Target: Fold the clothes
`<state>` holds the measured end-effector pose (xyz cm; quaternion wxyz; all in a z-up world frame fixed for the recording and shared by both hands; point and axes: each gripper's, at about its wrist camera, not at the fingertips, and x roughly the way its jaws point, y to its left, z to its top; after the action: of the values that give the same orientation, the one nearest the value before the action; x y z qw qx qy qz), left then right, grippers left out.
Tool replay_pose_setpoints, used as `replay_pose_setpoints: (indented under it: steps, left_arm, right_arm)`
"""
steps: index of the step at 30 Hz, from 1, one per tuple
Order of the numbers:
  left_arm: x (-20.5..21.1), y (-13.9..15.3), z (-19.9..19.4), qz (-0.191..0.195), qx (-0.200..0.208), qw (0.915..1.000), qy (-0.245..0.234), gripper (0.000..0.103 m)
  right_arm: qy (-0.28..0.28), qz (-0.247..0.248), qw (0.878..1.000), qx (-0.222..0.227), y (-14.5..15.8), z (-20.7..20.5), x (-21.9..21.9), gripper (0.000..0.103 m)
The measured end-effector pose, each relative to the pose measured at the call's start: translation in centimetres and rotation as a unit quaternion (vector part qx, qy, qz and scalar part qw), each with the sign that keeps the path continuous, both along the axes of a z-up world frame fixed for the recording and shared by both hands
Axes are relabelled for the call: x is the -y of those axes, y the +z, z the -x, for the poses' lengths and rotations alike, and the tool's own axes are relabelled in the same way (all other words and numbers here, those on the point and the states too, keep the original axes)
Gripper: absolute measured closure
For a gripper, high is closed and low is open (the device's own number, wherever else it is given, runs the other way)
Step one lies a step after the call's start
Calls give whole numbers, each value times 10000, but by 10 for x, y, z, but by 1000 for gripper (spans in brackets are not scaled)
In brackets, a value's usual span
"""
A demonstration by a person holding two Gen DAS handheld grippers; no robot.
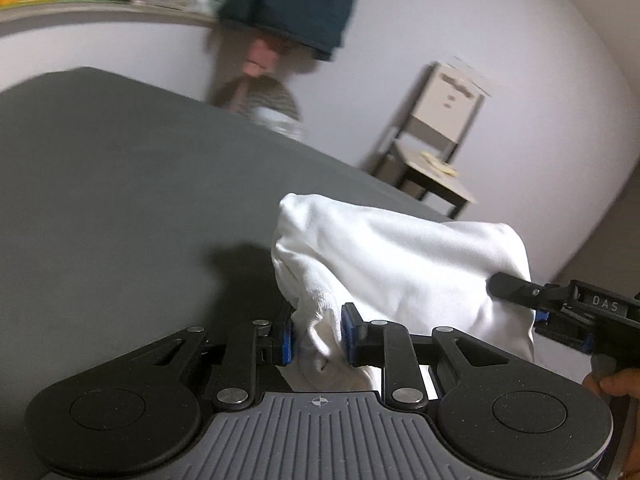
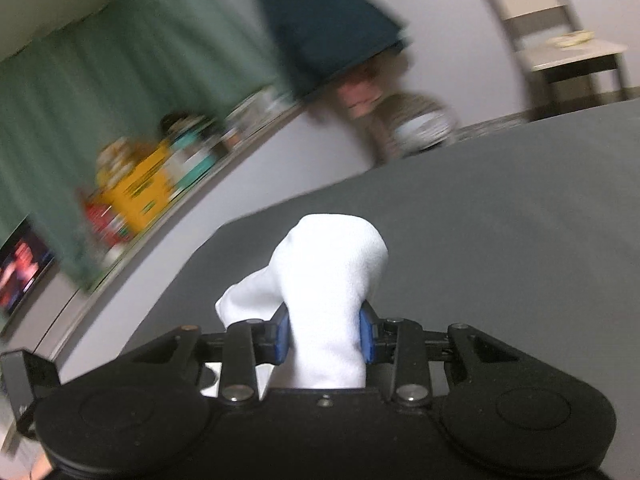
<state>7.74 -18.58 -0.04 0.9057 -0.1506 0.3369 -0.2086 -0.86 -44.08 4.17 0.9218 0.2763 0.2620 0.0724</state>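
**Both grippers clamped on the white garment above the grey surface**

We start at the left gripper [image 1: 316,334]: its blue pads [image 1: 349,334] are pressed onto a bunched fold of the white garment [image 1: 400,264], and the cloth spills down between the fingers toward the camera. No gap shows between pad and fabric on either side, so we call that a firm pinch.

Over to the right gripper [image 2: 326,336], and it is the same story: blue pads [image 2: 283,334] squeezed against a thick roll of the white garment [image 2: 332,280], which stands up between the fingers and bulges over them. In the left wrist view we also catch the right gripper [image 1: 516,290] coming in from the right edge of the frame, its black finger tip against the far side of the cloth, with a hand [image 1: 616,386] on its handle.

The garment hangs bunched between the two tools, near the right edge of the dark grey surface [image 1: 120,208], casting a shadow on it just to the left. We cannot tell whether its lower part touches the surface.

Further out, everything is blurred. Beyond the far edge of the surface we see a person in a dark teal top [image 1: 292,0], a chair [image 1: 436,136] against the pale wall, green curtains [image 2: 120,80] and a shelf of colourful boxes [image 2: 140,188].
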Motion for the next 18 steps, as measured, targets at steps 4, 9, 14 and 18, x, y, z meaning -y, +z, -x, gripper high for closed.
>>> replay_pose_setpoints:
  steps: [4, 9, 14, 18]
  left_arm:
    - [48, -9, -19, -181, 17, 9996, -233, 79]
    - [52, -24, -22, -140, -245, 9996, -2, 78]
    - [26, -45, -9, 286, -551, 9979, 187, 69]
    - [18, -49, -19, 647, -755, 9946, 298, 58]
  right_arm:
    - [-686, -199, 9974, -116, -34, -2, 35, 70]
    - [-1139, -699, 9901, -428, -79, -9, 49, 65]
    - [-1302, -719, 9878, -459, -85, -10, 45, 52]
    - [-1515, -525, 9859, -483, -74, -4, 39, 47]
